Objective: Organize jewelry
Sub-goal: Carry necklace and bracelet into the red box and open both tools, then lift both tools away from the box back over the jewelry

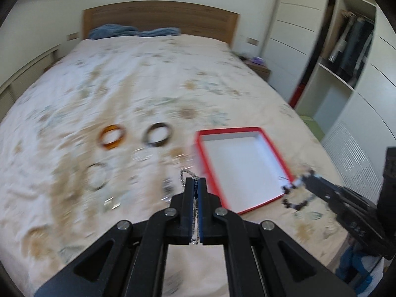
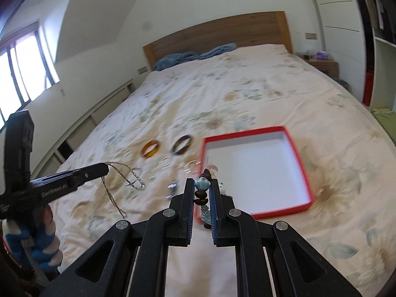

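Observation:
My left gripper (image 1: 196, 182) is shut on a silver chain necklace (image 1: 186, 177) and holds it above the bed; the chain dangles from it in the right wrist view (image 2: 123, 180). My right gripper (image 2: 201, 183) is shut on a beaded bracelet (image 2: 202, 185) with dark and pale blue beads, just left of the red box (image 2: 295, 153). The box (image 1: 215, 173) is open, white inside and holds nothing. On the bedspread lie an amber bangle (image 1: 111, 137), a dark bangle (image 1: 158, 135), a thin ring bangle (image 1: 96, 176) and several small clear pieces (image 1: 111, 203).
The bed (image 1: 148, 74) has a floral cover and a wooden headboard (image 1: 158, 17), with blue cloth (image 1: 131, 32) at its head. A nightstand (image 1: 258, 68) and an open wardrobe (image 1: 341, 57) stand at the right. A window (image 2: 22, 74) is at the left.

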### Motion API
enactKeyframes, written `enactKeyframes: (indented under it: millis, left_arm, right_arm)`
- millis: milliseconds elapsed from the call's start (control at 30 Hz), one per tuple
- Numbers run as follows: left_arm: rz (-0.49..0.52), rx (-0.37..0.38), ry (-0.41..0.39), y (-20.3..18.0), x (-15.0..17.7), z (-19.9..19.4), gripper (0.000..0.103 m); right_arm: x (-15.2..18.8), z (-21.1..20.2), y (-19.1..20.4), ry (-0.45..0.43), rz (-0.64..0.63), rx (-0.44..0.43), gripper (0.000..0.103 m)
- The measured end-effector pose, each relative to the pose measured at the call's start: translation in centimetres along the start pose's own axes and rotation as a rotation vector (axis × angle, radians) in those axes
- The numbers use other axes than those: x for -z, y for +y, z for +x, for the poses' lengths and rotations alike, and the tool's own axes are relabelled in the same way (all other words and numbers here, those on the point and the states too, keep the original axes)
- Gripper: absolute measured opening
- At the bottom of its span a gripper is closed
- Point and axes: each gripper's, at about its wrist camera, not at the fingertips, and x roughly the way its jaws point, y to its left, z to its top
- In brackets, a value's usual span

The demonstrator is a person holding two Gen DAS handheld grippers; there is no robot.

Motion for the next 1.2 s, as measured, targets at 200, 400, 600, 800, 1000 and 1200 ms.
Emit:
enactKeyframes:
  millis: [200,400,600,800,1000,1200]
  left_arm:
    - [0.072,0.049,0.024,-5.1,-2.9,6.1,0.002]
    - [0.091,0.062,0.093,-7.6,-4.1,13.0,0.002]
    - [0.108,0.038,0.179,-8.3,-2.5,18.6,0.003]
    - [0.102,0.022,0.246,-7.8,-0.2,21.1,0.003]
    - [0.093,0.059,0.263,-7.6,0.3,21.0,0.012]
    - [0.079,0.05,0.198,-7.2,-0.7,17.7,0.026]
  right_arm:
    - [-2.0,3.4,-4.4,0.014,0.027,0.049,0.011]
    - [-2.4,7.6,-8.4,0.045,0.073,0.078,0.011]
    - [-0.7,10.7,-11.3,0.103,0.109,0.099,0.012]
    - [1.6,11.5,-12.8,0.146,0.14,0.125,0.013]
    - [1.9,10.5,-13.2,0.135,0.148,0.145,0.044]
    - [1.8,7.6,-12.1,0.107,0.139,0.167,0.046]
